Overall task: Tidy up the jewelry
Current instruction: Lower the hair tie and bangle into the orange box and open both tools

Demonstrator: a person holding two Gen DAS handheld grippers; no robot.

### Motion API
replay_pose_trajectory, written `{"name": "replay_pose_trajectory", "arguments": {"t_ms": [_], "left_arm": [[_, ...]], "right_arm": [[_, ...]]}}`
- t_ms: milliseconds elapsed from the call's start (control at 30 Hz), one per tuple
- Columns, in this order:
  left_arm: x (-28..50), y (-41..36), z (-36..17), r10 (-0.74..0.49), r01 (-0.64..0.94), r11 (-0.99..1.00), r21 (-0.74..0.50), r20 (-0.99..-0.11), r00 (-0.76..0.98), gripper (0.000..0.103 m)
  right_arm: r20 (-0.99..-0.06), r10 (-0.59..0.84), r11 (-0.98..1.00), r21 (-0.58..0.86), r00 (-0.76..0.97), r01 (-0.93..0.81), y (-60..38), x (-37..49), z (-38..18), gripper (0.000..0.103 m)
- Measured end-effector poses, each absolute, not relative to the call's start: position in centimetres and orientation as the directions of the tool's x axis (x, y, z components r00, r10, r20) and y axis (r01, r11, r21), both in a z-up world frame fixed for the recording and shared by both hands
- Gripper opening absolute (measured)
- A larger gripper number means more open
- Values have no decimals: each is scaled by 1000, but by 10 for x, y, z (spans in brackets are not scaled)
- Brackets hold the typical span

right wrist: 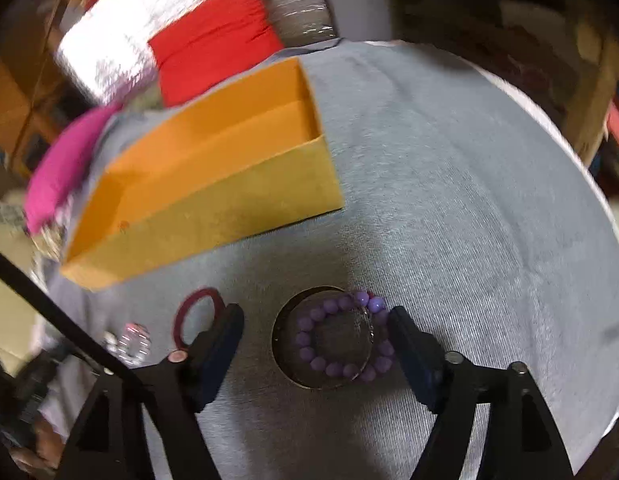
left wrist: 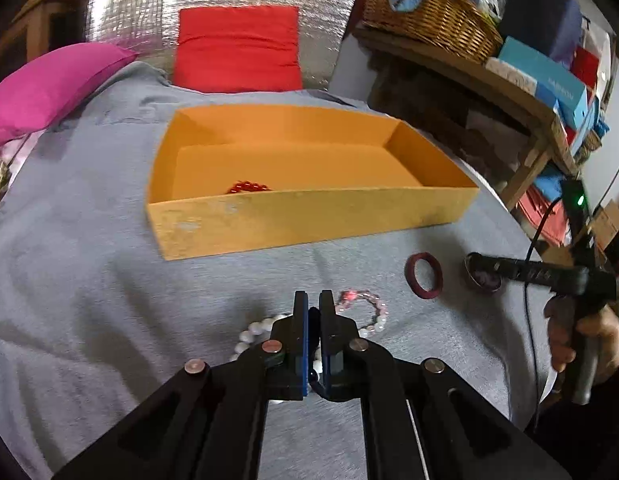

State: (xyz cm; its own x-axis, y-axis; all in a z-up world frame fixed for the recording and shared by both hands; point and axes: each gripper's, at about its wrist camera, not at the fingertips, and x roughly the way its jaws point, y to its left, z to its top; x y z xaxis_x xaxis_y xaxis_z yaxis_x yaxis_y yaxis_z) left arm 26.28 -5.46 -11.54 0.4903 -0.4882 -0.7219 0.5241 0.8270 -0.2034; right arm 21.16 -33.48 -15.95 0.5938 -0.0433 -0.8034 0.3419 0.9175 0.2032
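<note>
A: Jewelry position relative to the fingers?

B: The white bead bracelet point(left wrist: 253, 330) lay on the grey cloth point(left wrist: 89, 280) of the table, directly under the left gripper point(left wrist: 313, 300). Its fingers point(left wrist: 300, 320) stood together, and a white bead showed in the slot lower down between them; whether the pads actually pinched the strand could not be told. The pink bead bracelet point(left wrist: 369, 312) lay just beyond the left fingertips, on the right side of that view.

A: And the right side?

B: The right gripper point(right wrist: 315, 330) had its fingers point(right wrist: 223, 336) wide apart, one on each side of the purple bead bracelet point(right wrist: 341, 340). The pads did not touch the beads. That bracelet rested partly across a thin dark metal hoop point(right wrist: 285, 320) lying flat on the cloth. The dark red ring point(right wrist: 197, 312) lay just outside the left-hand finger in this view.

A: Edges and clearance?

B: The orange box point(left wrist: 309, 216) stood open on the cloth beyond all the loose pieces, its near wall facing both grippers. Bare cloth separated the box from the bracelets. The table edge curved round on the right in the right wrist view, well apart from the purple bracelet, with open cloth between.

A: Contents of the box and appearance of the pieces?

B: A red bead bracelet point(left wrist: 249, 188) lay inside against the near wall. The beads were round and glossy; the pink strand was pale and translucent.
</note>
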Motion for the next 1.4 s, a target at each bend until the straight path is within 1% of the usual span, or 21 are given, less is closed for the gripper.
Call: {"name": "replay_pose_trajectory", "arguments": {"t_ms": [67,133,167,233,300,433,533,667,833,967,1233,1300,1400], "left_arm": [[264,-46,-114,-488,511,833,-212,-718,497,5],[265,-40,-114,-492,501,835,-226,-714,498,5],[265,-36,-113,-492,496,838,-230,-712,502,5],[266,-31,-111,-493,490,840,-234,-706,508,5],[265,-27,-109,-499,487,839,-243,-698,514,5],[264,-20,-102,-542,498,819,-284,-666,513,5],[262,-20,-97,-568,518,804,-293,-638,520,5],[261,-23,-93,-579,528,797,-292,-620,530,5],[260,-30,-86,-593,542,789,-289,-590,548,5],[262,-37,-75,-633,561,763,-322,-547,548,5],[293,-71,-48,-647,561,759,-331,-485,588,5],[309,-80,-47,-631,544,773,-327,-484,606,5],[334,-95,-54,-592,514,803,-303,-506,627,5]], "right_arm": [[-812,-91,939,124,577,322,-323,215,-164,78],[-804,-123,949,78,582,307,-316,215,-165,78],[-799,-143,951,52,584,304,-312,215,-167,75],[-794,-177,951,14,581,310,-308,215,-168,63],[-789,-185,951,6,587,308,-306,214,-167,63],[-766,-176,950,32,618,310,-307,209,-161,63],[-713,-162,950,75,682,304,-309,199,-145,63],[-625,-111,950,163,773,268,-307,191,-125,63],[-558,-78,954,198,826,224,-299,188,-113,63],[-506,-52,958,219,861,187,-286,193,-102,63],[-460,33,941,314,887,128,-272,239,-91,63],[-460,48,932,339,887,126,-275,255,-92,63],[-479,69,910,389,875,141,-286,280,-97,63]]}}
